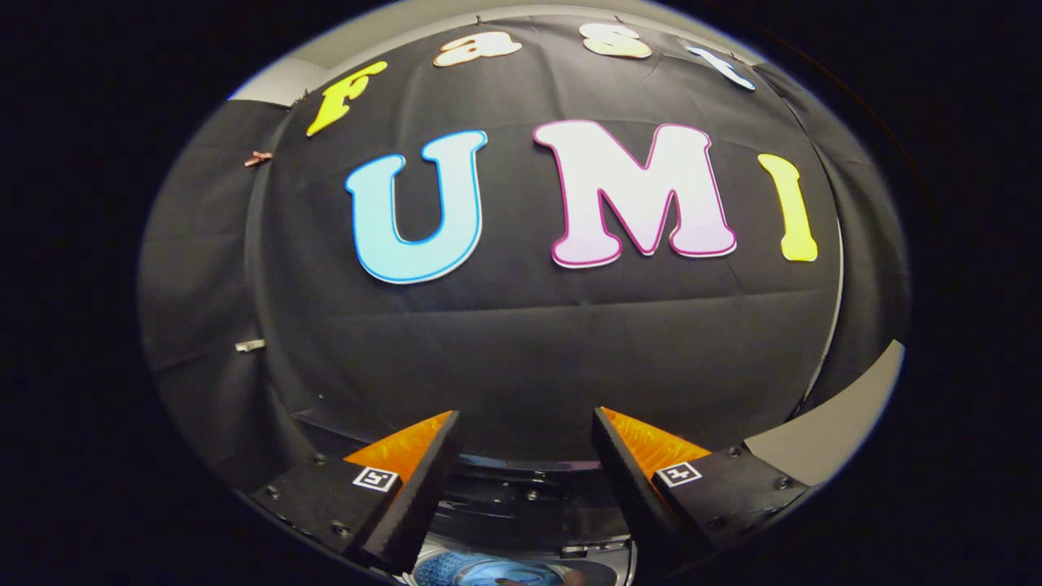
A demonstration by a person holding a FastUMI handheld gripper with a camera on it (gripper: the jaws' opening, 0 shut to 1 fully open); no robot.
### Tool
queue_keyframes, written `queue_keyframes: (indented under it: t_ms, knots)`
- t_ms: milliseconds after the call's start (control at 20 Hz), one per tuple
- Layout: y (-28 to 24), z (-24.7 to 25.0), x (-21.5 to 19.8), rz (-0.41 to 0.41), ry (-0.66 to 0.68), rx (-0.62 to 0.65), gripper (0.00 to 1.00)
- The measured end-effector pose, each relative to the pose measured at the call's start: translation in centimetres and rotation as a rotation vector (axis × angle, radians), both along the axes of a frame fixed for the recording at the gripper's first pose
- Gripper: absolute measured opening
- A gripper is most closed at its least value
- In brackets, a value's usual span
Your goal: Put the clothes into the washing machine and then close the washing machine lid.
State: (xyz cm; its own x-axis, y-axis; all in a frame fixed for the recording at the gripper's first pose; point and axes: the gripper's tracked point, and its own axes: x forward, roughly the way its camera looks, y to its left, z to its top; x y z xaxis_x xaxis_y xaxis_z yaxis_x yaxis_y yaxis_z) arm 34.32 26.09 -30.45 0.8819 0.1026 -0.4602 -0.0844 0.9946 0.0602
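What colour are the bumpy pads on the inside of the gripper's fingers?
Orange. The gripper is open, and its finger pads show bright orange in the gripper view.

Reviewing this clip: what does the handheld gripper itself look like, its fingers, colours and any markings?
The gripper has two wedge-shaped black fingers tapering toward the tips. Each carries a ridged orange panel on its upper face, and behind it a small white square tag with a black pattern. The black base blocks show several round screws. No cables or sleeve are visible.
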Motion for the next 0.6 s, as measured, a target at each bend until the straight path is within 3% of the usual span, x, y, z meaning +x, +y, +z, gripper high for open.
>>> queue_keyframes:
  t_ms: [600]
  knots:
    - [-0.5, -2.1, 1.6, -0.031, 0.049, -0.039, 0.99]
